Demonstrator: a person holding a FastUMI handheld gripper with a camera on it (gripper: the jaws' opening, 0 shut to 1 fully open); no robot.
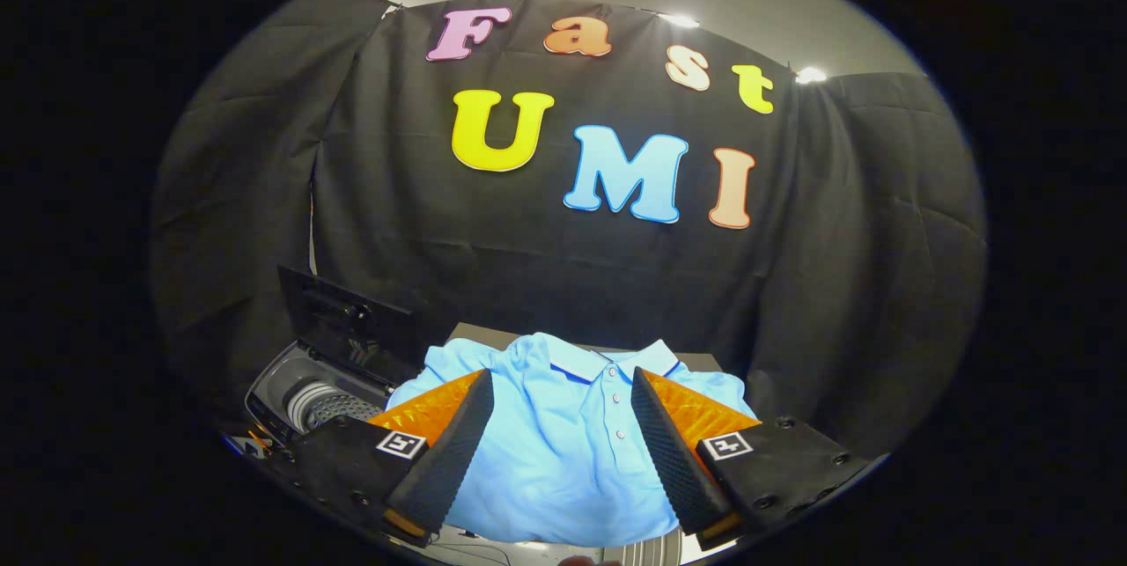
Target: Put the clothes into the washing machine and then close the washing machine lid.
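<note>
Claw [561, 385] spread wide, gripping nothing; light blue collared polo shirt [563, 452] lies between and beneath its fingers; open-lidded grey top-loading washing machine [321, 394] beyond the left finger.

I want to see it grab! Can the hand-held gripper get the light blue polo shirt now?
Probably yes: the hand-held gripper is open, and the light blue polo shirt lies flat between its fingers, nothing covering it.

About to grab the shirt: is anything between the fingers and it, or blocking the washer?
Nothing visible. The open gripper hangs over the shirt; the washer beside it has its lid up.
</note>
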